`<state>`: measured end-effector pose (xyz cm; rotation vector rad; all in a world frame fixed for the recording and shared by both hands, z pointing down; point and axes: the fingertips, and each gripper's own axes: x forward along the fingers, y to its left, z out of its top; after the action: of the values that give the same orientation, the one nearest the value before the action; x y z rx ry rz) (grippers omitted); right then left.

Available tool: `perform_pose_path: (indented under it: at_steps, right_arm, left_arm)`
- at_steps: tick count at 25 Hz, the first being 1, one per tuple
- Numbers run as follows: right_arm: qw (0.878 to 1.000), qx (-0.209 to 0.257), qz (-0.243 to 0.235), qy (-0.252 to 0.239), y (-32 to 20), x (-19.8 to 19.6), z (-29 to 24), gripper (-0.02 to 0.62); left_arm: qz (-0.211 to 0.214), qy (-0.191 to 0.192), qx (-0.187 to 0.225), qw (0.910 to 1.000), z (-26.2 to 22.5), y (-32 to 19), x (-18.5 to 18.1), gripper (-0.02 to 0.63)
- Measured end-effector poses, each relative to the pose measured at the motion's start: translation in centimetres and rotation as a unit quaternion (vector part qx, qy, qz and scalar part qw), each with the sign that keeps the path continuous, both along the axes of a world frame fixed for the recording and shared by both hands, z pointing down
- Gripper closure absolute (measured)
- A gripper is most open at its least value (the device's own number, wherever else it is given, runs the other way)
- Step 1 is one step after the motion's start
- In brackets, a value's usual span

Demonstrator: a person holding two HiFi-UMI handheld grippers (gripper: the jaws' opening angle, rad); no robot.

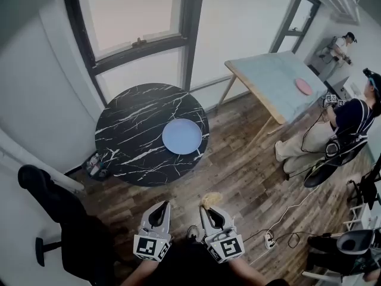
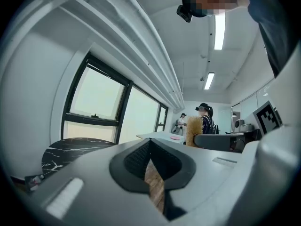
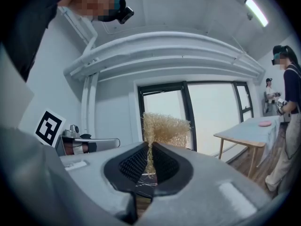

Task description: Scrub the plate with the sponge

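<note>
A pale blue plate (image 1: 182,136) lies on the round black marble table (image 1: 131,130), toward its right side. Both grippers are held low, near the person's body, well short of the table. My right gripper (image 1: 209,209) is shut on a tan fibrous sponge (image 1: 211,199), which sticks out past the jaw tips; in the right gripper view the sponge (image 3: 165,132) is pinched between the pads. My left gripper (image 1: 159,208) is shut with nothing in it; in the left gripper view only wood floor shows through the slit of the gripper (image 2: 149,160). The sponge (image 2: 192,131) also shows to its right.
A light wooden table (image 1: 277,82) with a pink plate (image 1: 303,86) stands at the right, with a person (image 1: 339,130) beside it and another person (image 1: 340,46) farther back. A black chair (image 1: 53,213) stands at the left. Cables and a power strip (image 1: 269,238) lie on the floor.
</note>
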<state>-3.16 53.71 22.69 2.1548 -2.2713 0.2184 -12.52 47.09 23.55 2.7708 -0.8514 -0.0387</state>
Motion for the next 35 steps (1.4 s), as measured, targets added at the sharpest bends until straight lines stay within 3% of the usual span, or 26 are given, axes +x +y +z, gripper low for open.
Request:
perform_pose_path:
  at_steps: [10,22,28,35]
  right_arm:
    - [1.000,-0.004,-0.018,0.009,0.8,2.2,0.7,0.571]
    - [0.999,0.001,-0.048,-0.007,-0.6,6.0,2.1,0.571]
    - [0.999,-0.006,-0.036,0.009,-4.3,8.2,3.3,0.571]
    - [0.999,0.004,-0.039,0.032,-12.5,9.4,2.8,0.571]
  left_arm:
    - [-0.019,-0.009,-0.009,0.9997,0.5,0.1,2.4,0.605]
    - [-0.065,-0.045,-0.034,0.9963,3.6,-0.6,3.7,0.604]
    - [-0.060,-0.050,-0.048,0.9958,5.7,-4.5,5.8,0.604]
    - [-0.056,-0.039,-0.073,0.9950,7.4,-14.0,7.2,0.604]
